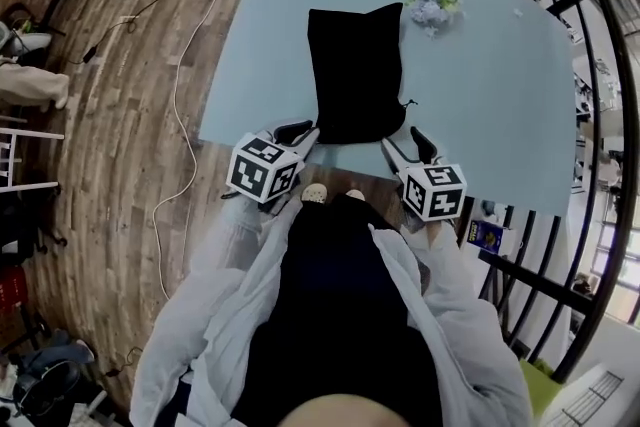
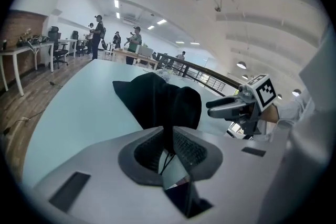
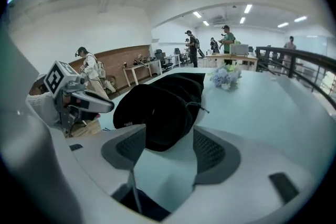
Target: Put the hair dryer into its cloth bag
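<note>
Left gripper (image 1: 296,131) pinches the bag (image 1: 352,75) rim at the table (image 1: 500,95) near edge; right gripper (image 1: 411,146), jaws apart, should seize the opposite rim squarely, keeping the mouth taut.

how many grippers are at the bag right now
2. The left gripper pinches the near left corner of the cloth bag; the right gripper stands open at its near right corner. None hidden.

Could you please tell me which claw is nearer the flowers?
Right. The right claw faces the flowers directly; the left claw is across the bag from them.
</note>
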